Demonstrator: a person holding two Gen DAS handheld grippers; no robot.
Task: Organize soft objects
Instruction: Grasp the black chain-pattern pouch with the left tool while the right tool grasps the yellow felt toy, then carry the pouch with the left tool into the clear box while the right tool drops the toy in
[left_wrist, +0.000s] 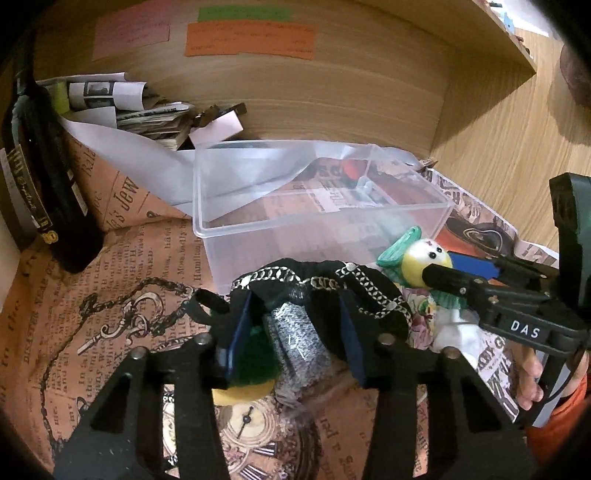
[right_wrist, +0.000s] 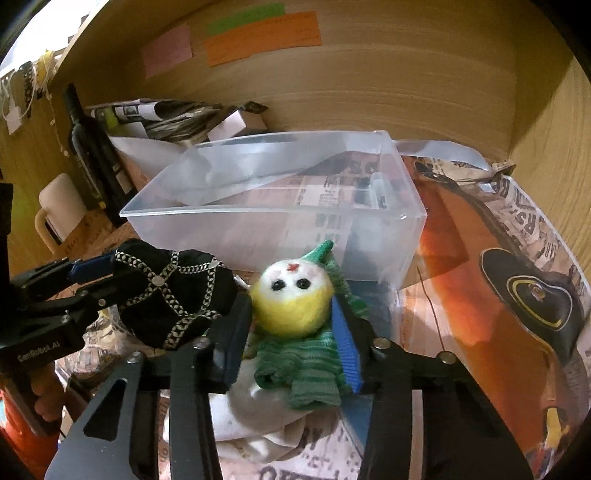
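My left gripper (left_wrist: 295, 314) is shut on a black cloth pouch with silver chain trim (left_wrist: 321, 280), held just in front of a clear plastic box (left_wrist: 295, 221). The pouch also shows in the right wrist view (right_wrist: 170, 295). My right gripper (right_wrist: 295, 325) is shut on a soft doll with a yellow-white head and green knitted body (right_wrist: 291, 302); the doll shows in the left wrist view (left_wrist: 424, 262). The clear box (right_wrist: 258, 221) lies right behind both, its open top facing me. The two grippers are side by side, the left one (right_wrist: 85, 273) to the left.
A dark bottle (left_wrist: 40, 177) stands at the left, with a cream mug (right_wrist: 59, 206) beside it. Folded papers (left_wrist: 147, 107) pile at the back against the wooden wall (left_wrist: 332, 92). Printed newspaper-style sheets (left_wrist: 92, 295) cover the surface. White cloth (right_wrist: 258, 424) lies under the doll.
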